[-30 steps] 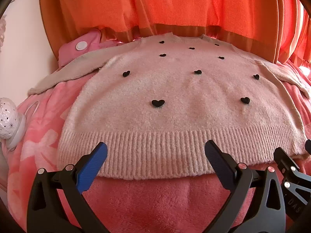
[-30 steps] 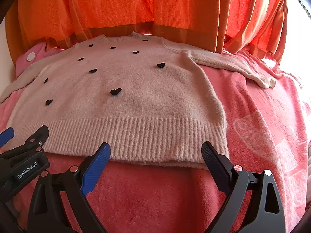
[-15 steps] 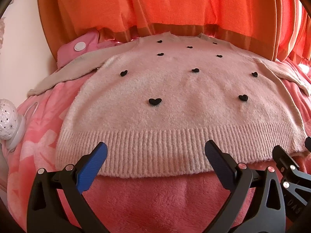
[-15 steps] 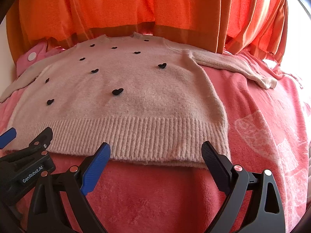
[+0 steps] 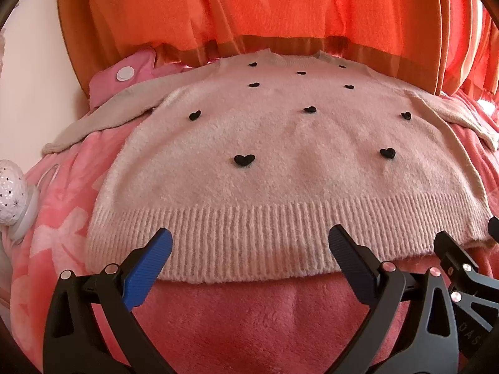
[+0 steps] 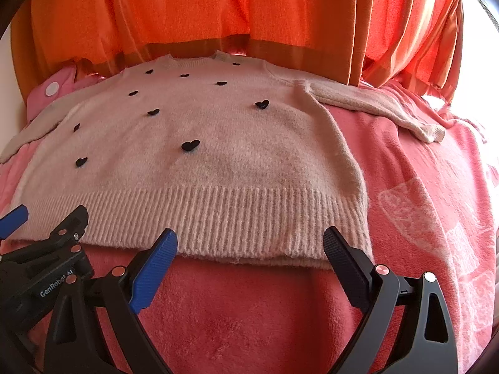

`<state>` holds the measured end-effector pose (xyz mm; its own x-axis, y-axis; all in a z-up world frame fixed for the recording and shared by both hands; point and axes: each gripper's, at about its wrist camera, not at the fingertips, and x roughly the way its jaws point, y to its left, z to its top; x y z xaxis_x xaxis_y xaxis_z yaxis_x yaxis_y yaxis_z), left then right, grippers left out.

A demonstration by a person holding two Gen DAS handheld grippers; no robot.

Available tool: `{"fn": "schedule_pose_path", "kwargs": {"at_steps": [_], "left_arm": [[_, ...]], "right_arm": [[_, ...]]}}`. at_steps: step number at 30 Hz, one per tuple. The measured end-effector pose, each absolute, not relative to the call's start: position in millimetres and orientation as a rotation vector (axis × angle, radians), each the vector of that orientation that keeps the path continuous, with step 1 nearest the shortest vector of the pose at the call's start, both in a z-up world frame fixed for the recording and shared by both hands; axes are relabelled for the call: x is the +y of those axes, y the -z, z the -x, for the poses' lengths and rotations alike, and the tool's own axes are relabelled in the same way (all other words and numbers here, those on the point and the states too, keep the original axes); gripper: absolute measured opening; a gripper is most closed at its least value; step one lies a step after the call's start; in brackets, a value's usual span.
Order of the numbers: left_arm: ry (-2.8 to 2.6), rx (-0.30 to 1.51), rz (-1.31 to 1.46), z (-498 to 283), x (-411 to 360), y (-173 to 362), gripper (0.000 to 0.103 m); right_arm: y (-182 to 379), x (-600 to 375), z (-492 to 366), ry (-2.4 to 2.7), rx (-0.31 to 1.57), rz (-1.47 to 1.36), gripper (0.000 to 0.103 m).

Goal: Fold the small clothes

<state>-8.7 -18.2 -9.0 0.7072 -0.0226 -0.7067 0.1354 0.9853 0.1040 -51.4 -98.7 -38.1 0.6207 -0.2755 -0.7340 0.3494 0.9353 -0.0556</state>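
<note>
A small pale pink knit sweater [image 5: 274, 162] with black heart buttons lies flat, front up, on a pink blanket, both sleeves spread outward; it also shows in the right wrist view [image 6: 218, 162]. Its ribbed hem [image 5: 249, 243] faces me. My left gripper [image 5: 249, 246] is open and empty, hovering just over the left part of the hem. My right gripper [image 6: 249, 246] is open and empty over the hem [image 6: 249, 218] near its right corner. The right gripper shows at the left view's right edge [image 5: 461, 268], and the left gripper at the right view's left edge [image 6: 46, 249].
A pink fleece blanket [image 5: 280, 318] covers the surface. Orange curtains [image 5: 280, 9] hang behind the sweater. A pink cushion with a white snap [image 5: 124, 74] lies at back left. A white perforated lamp [image 5: 11, 193] stands at the left edge.
Both grippers have crept slightly forward toward the sweater hem. The sweater has not moved and both grippers stay open.
</note>
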Motion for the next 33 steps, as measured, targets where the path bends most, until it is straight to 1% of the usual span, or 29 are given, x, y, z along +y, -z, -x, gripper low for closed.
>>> {"fn": "schedule_pose_path", "kwargs": {"at_steps": [33], "left_arm": [[0.097, 0.781, -0.148, 11.0, -20.3, 9.5, 0.098]], "right_arm": [[38.2, -98.3, 51.5, 0.358, 0.829, -0.097, 0.093]]}}
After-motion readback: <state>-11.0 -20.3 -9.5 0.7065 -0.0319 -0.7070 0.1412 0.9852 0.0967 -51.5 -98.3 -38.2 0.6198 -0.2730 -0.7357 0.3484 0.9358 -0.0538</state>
